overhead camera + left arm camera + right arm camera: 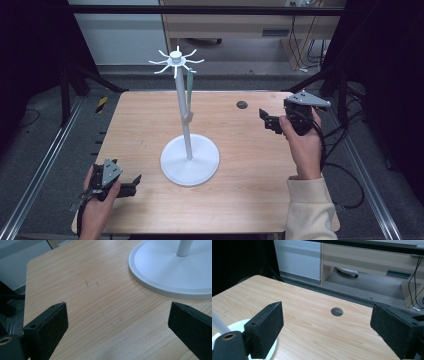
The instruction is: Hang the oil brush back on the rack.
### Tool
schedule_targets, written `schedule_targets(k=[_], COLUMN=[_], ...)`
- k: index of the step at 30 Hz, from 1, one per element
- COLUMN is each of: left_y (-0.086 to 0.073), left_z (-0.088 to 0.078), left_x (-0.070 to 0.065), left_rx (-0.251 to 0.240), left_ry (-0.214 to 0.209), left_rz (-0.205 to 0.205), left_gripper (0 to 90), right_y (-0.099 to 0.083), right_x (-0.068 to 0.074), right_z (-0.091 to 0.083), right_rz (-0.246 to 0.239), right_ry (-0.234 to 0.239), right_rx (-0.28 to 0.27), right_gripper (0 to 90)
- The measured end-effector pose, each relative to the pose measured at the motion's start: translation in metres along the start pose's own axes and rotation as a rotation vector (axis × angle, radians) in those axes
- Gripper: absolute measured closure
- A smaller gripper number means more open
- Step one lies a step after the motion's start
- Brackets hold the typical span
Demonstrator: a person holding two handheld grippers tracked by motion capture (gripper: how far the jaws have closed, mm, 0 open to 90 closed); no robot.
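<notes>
The white stand (189, 150) stood mid-worktop (250, 190), round base flat, thin pole upright, w/ a ring of curved hooks at the top. A pale green utensil (188, 100) hung from one hook on the right side, dangling close alongside the pole; I couldn't tell if it touched. That looked like the thing being worked on.

The left gripper (131, 184) sat low at the near-left corner, jaws wide apart w/ nothing between them, base of the stand just ahead in the left gripper view (172, 270). The right gripper (267, 120) hovered at the far right, well apart from the stand, jaws also wide and empty, pointing toward the pole.

My guess at the step: the right one reaching in for the hanging piece. To do it well, I'd say come in level w/ the handle's lower part, jaws square across its flat sides, close gently, then lift up before pulling away so the loop clears the hook tip. The left could steady the base, since a tall thin stand may tip if tugged sideways.

A small dark round hole (337, 311) sat in the worktop near the far edge. No brand, label or writing readable anywhere.
</notes>
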State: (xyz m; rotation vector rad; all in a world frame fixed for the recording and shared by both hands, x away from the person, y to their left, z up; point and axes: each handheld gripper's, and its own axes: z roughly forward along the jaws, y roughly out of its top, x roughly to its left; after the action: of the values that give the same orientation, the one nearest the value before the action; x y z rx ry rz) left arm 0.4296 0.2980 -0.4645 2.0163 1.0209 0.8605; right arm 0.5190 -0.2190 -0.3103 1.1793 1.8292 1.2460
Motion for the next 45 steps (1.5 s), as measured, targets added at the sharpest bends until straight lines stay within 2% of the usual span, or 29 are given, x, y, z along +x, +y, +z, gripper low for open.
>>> schedule_targets(k=[9, 20, 23, 34, 35, 39, 41, 45], left_y=[0.0, -0.001, -0.001, -0.001, -0.001, -0.001, -0.001, -0.002], left_z=[0.001, 0.001, 0.001, 0.003, 0.003, 0.003, 0.004, 0.005], left_x=[-0.001, -0.001, -0.001, -0.001, -0.002, -0.002, -0.002, -0.002], left_rx=[0.009, 0.012, 0.011, 0.026, 0.027, 0.033, 0.037, 0.043], left_ry=[-0.003, 0.0, 0.004, 0.004, 0.005, 0.001, 0.0, 0.003], left_rz=[0.001, 0.004, 0.003, 0.011, 0.011, 0.01, 0.011, 0.012], left_gripper=[2.5, 2.5, 2.5, 2.6, 2.6, 2.6, 2.6, 2.6], right_y=[-0.018, -0.046, -0.055, -0.084, -0.088, -0.099, -0.105, -0.115], right_x=[-0.012, -0.017, -0.015, -0.008, -0.006, -0.001, 0.004, 0.01], right_z=[0.009, 0.028, 0.034, 0.057, 0.06, 0.071, 0.076, 0.085], right_rz=[0.019, -0.003, -0.007, -0.02, -0.011, -0.023, -0.022, -0.029], right_ry=[-0.024, -0.037, -0.039, 0.001, 0.01, 0.034, 0.042, 0.059], right_rx=[0.044, 0.104, 0.124, 0.184, 0.195, 0.234, 0.224, 0.275], right_gripper=[11.9, 11.4, 11.3, 11.8, 11.9, 11.9, 12.8, 13.0])
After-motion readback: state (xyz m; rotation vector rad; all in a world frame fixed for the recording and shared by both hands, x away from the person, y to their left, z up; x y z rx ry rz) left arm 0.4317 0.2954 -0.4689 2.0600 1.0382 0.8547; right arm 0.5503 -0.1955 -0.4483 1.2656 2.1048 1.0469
